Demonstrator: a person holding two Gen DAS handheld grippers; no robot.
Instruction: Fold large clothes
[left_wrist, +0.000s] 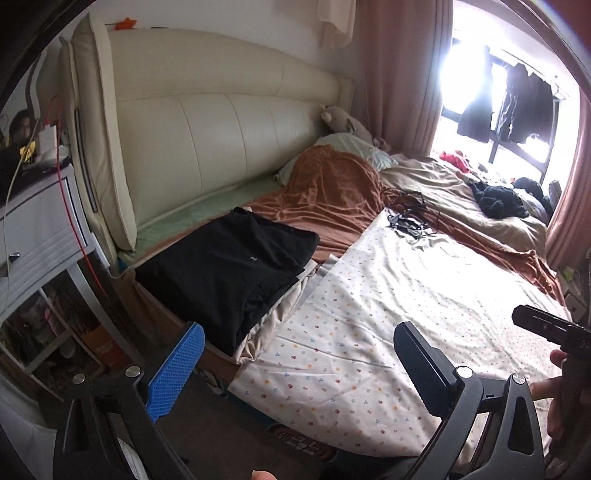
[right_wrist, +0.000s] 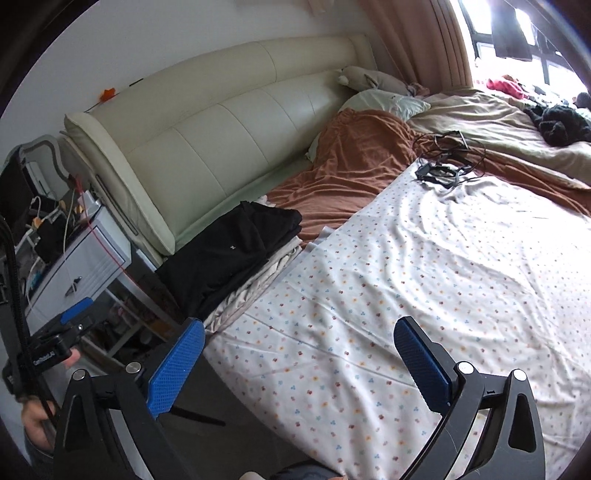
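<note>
A bedroom, daylight glaring through a window at the far right, with a wide bed (left_wrist: 424, 280) under a white sheet dotted with small flowers and a cream padded headboard (left_wrist: 229, 125) along the wall.

The folded black garment (left_wrist: 225, 269) lies at the bed's near left corner, close to the headboard, stacked on a pale folded cloth (right_wrist: 255, 284) whose edges stick out beneath it. In the left wrist view it sits ahead and to the left of the left gripper (left_wrist: 295, 365), whose jaws are spread wide with nothing between them. In the right wrist view it also lies ahead and to the left of the right gripper (right_wrist: 299, 363), likewise wide apart and holding nothing. Both grippers hover over the near edge of the bed, apart from the garment.

Beyond the garment a rust-brown blanket (left_wrist: 332, 192) is bunched over a pale pillow (left_wrist: 354, 147). A tangle of black cables (right_wrist: 443, 162) rests at the far edge of the flowered sheet. Further right lie a beige duvet (left_wrist: 443, 184) and a loose dark heap of clothing (left_wrist: 498, 201). A white nightstand (right_wrist: 85, 258) with clutter and a red cord stands left of the bed.
</note>
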